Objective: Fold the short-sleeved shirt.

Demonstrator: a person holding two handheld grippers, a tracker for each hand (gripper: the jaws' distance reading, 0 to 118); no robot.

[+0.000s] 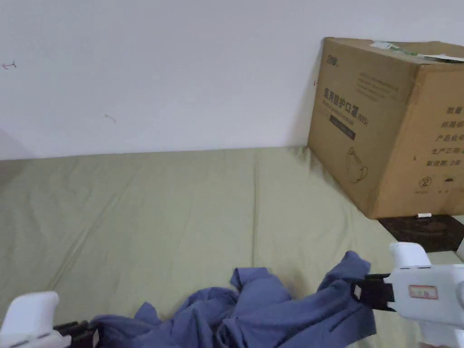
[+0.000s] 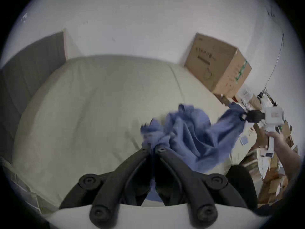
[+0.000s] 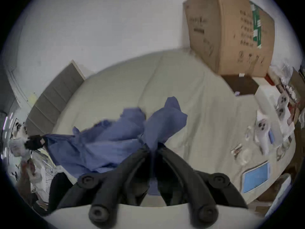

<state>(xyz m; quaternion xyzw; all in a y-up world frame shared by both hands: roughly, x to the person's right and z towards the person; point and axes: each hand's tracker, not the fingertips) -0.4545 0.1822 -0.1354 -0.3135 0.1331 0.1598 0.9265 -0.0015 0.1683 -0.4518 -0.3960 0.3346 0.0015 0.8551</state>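
Observation:
A blue short-sleeved shirt (image 1: pixel 253 312) hangs crumpled between my two grippers, low over the near edge of the green bed sheet (image 1: pixel 181 213). My left gripper (image 1: pixel 93 334) is at the bottom left of the head view, jaws shut on one end of the shirt (image 2: pixel 186 133). My right gripper (image 1: pixel 358 292) at the lower right is shut on the other end, where a flap of cloth sticks up. In the left gripper view its own jaws (image 2: pixel 152 147) pinch blue cloth, and the right gripper (image 2: pixel 244 117) is farther off. The right gripper view has its jaws (image 3: pixel 151 147) closed on the shirt (image 3: pixel 115 138).
A large cardboard box (image 1: pixel 389 122) stands at the bed's far right corner against the white wall. A dark brown flat thing (image 1: pixel 421 231) lies in front of it. Papers, small devices and a blue-screened tablet (image 3: pixel 255 178) lie along the bed's right side. A grey headboard (image 2: pixel 33 64) is at the left.

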